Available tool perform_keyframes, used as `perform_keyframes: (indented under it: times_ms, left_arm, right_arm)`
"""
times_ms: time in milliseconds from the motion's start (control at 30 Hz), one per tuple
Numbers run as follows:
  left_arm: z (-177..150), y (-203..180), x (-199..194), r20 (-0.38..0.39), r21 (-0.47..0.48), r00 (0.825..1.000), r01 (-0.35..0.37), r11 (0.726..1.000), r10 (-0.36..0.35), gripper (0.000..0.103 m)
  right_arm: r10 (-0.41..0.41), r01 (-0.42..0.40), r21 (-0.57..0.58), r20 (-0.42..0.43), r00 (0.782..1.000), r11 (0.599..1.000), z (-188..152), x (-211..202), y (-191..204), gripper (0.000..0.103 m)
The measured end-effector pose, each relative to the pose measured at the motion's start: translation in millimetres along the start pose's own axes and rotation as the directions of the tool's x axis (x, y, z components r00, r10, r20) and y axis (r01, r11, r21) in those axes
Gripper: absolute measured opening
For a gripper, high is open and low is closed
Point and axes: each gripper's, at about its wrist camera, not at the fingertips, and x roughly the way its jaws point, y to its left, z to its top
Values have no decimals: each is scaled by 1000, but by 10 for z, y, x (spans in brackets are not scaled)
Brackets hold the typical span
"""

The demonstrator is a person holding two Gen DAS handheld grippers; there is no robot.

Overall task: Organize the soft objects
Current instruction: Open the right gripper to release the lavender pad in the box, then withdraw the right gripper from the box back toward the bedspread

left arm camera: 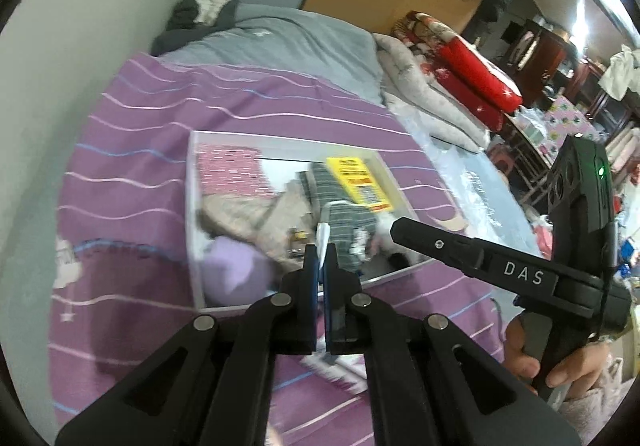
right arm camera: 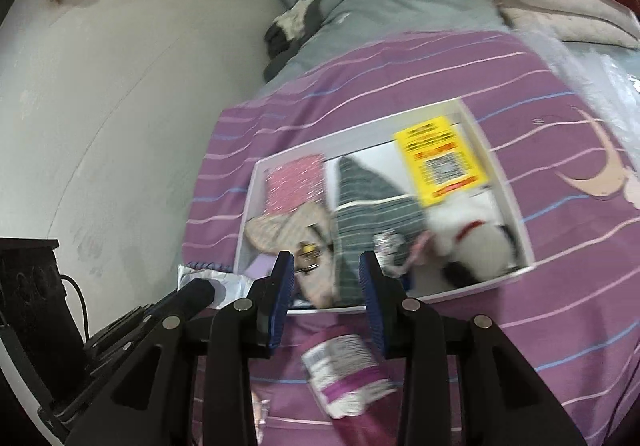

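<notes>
A white box lies on the purple striped bedspread. It holds a beige cloth, grey striped socks, a lilac soft item, a white plush, a pink patterned piece and a yellow label. My left gripper is shut on a thin white piece over the box's near edge. My right gripper is open above the box's near edge, over a purple-and-white packet.
A grey quilt, dark clothes, pale and red bedding lie at the bed's far end. A white wall runs along the left. Clutter and furniture stand at the right. Clear plastic covers the bed's right edge.
</notes>
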Motion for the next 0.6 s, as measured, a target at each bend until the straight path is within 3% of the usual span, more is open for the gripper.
perform_keyframes:
  times_ms: [233,367,500,600]
  left_arm:
    - [91,-317,351,-25,1,998,63,998,-63,3]
    - [116,-444,573,-88,-6,990,107,994,-107,3]
    - [67,-503,681,-109,10,994,24,1000,-23,3]
    - [42,-482,782,-132,3,991,7,1000,-7,3]
  right_arm:
    - [-36,29,94,69,997,995,18,-200,-507,37]
    - [-41,30,135,80,996,990,8,-228,-702,37]
    - [-37,22,163,87,995,986,-4,-241,-838,37]
    - [-20,2,178,97,995,984,-14,-251,-898,37]
